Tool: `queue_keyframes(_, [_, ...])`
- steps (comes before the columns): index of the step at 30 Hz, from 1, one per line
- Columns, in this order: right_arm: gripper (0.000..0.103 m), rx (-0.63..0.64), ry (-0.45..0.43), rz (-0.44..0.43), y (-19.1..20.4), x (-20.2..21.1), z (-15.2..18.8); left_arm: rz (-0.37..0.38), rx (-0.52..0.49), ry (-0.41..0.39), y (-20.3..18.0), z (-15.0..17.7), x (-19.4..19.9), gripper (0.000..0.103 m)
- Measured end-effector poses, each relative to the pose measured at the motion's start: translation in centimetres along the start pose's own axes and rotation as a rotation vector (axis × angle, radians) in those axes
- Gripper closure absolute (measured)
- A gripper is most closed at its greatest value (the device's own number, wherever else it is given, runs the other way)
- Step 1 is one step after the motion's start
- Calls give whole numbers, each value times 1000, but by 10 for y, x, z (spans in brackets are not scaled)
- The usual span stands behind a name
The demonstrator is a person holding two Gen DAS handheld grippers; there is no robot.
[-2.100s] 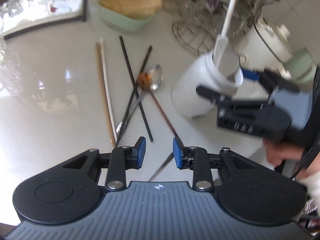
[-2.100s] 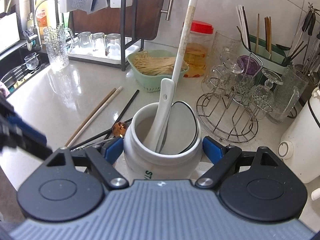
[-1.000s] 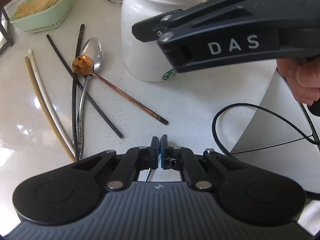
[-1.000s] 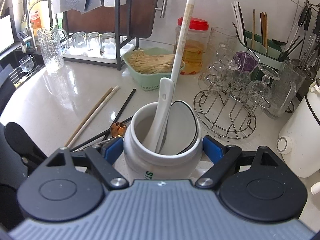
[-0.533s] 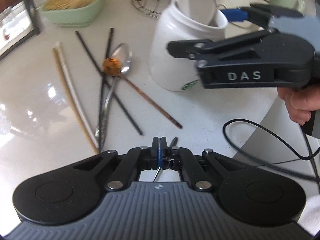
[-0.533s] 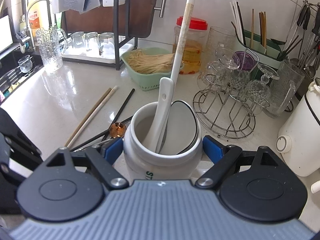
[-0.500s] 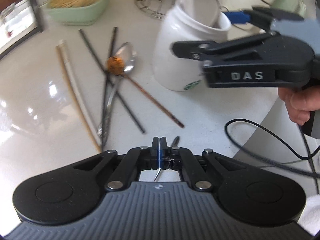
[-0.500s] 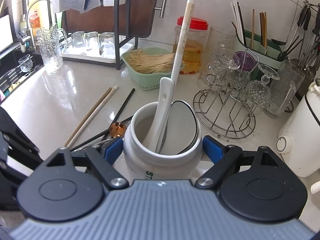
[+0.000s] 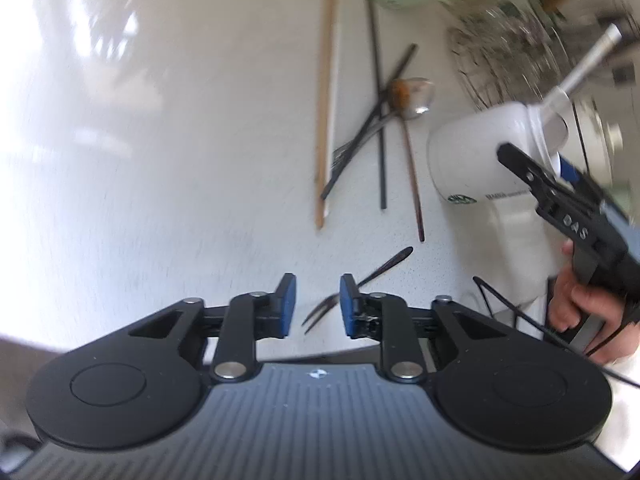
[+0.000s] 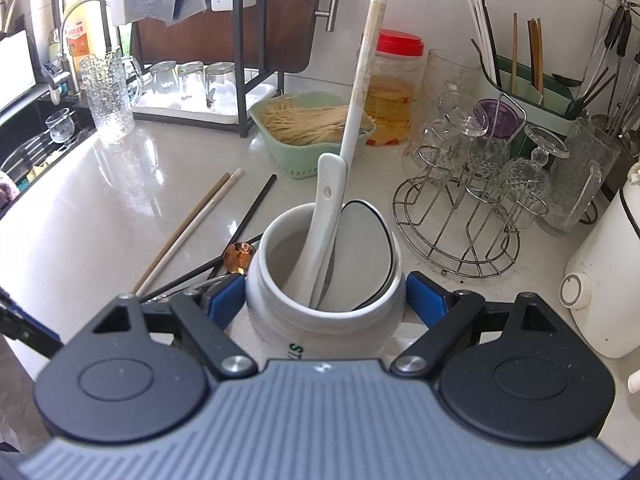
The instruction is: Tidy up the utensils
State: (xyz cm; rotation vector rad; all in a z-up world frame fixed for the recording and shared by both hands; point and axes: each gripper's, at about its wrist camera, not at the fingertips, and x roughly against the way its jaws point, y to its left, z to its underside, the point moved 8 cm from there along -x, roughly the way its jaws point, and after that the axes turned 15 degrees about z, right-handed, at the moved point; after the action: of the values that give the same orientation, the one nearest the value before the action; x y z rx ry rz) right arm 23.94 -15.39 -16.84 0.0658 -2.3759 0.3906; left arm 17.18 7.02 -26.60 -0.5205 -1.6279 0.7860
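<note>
My right gripper (image 10: 326, 304) is shut on a white ceramic jar (image 10: 324, 292) that holds a white spoon (image 10: 328, 220) and a long white stick; the jar also shows in the left wrist view (image 9: 480, 160). My left gripper (image 9: 314, 306) is open and empty above the counter. A dark fork (image 9: 356, 284) lies on the counter just beyond its fingers. Farther off lie black chopsticks (image 9: 378, 120), a wooden and a white chopstick (image 9: 326, 100), a copper spoon (image 9: 408, 152) and a steel spoon (image 9: 420, 96).
A green basket of sticks (image 10: 312, 128), a red-lidded jar (image 10: 390, 88), a wire rack of glasses (image 10: 472, 184), a utensil caddy (image 10: 520, 84) and a white appliance (image 10: 604, 276) stand behind the jar. A dish rack (image 10: 200, 80) and sink (image 10: 28, 140) are at left.
My left gripper has opened and let go of the dark fork, which now lies on the counter. It has swung left and the view is blurred. The right gripper holds still.
</note>
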Motion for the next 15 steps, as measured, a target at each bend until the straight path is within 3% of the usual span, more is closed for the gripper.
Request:
queue_keyframes(7, [14, 20, 19, -13, 0, -1, -2, 66, 154, -22, 23, 15, -3, 69])
queue_keyframes(12, [14, 32, 18, -18, 0, -2, -2, 80, 155, -20, 24, 19, -4, 71])
queue_keyframes(15, [14, 30, 16, -16, 1, -1, -1, 67, 139, 2, 23, 21, -8, 79])
